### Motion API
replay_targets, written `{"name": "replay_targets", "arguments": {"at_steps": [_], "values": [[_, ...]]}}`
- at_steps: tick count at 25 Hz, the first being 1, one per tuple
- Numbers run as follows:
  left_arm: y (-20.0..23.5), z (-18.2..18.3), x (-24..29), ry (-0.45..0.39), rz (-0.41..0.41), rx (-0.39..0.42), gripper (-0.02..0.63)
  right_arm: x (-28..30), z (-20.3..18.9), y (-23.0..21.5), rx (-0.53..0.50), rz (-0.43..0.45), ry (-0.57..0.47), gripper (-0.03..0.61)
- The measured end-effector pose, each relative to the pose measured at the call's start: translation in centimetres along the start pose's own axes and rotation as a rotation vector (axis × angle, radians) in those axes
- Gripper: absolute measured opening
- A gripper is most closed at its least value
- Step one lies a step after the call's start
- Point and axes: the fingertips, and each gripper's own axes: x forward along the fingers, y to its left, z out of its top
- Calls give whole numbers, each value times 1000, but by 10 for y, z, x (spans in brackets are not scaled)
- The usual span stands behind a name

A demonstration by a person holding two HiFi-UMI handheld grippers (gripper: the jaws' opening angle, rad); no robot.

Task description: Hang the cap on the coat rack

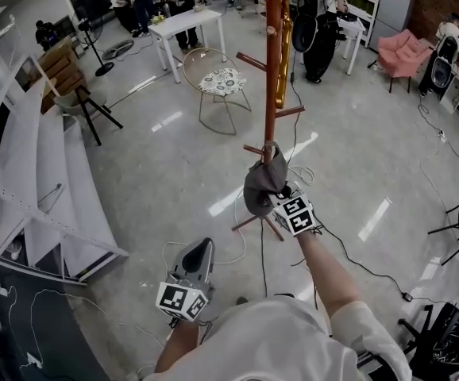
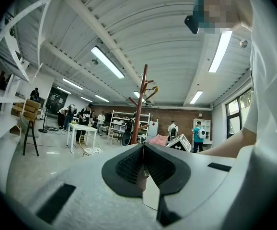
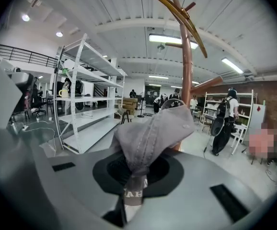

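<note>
A grey cap (image 1: 263,182) hangs from my right gripper (image 1: 281,201), which is shut on its fabric. The cap (image 3: 153,133) bunches up between the jaws in the right gripper view, its back strap loop lifted toward the pole. The brown wooden coat rack (image 1: 271,70) stands right in front, and the cap touches its pole near a low peg (image 1: 255,150). Pole and upper pegs of the rack (image 3: 185,66) rise just behind the cap. My left gripper (image 1: 196,260) hangs low at the left, shut and empty, away from the rack (image 2: 139,109).
White metal shelving (image 1: 31,181) fills the left side. A wire chair (image 1: 217,86) and a white table (image 1: 183,26) stand beyond the rack, with people at the far end. Cables (image 1: 356,260) run across the glossy floor. A pink armchair (image 1: 403,52) sits at the far right.
</note>
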Motion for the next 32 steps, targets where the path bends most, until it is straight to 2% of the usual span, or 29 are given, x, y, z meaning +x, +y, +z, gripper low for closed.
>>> {"name": "replay_targets", "arguments": {"at_steps": [12,17,26,29,30,31,32], "values": [[-3,-2,6,10,-5,-1,11,37,-30,-22,85,-18,91,29],[0,-4,6,21,0,2,11,40,-35,-24,112,-23,103,28],[2,-4,11,20,0,0,11,44,-28,-24,97,-23,100,28],[1,-3,12,22,-2,1,11,46,-29,-22,140,-3,84,29],[2,-3,12,22,-1,0,11,47,-30,-20,169,16,77,87],[2,-3,12,22,0,0,11,48,-32,-19,195,27,73,228],[3,-3,12,23,1,-1,11,47,-33,-19,209,24,67,265]]}}
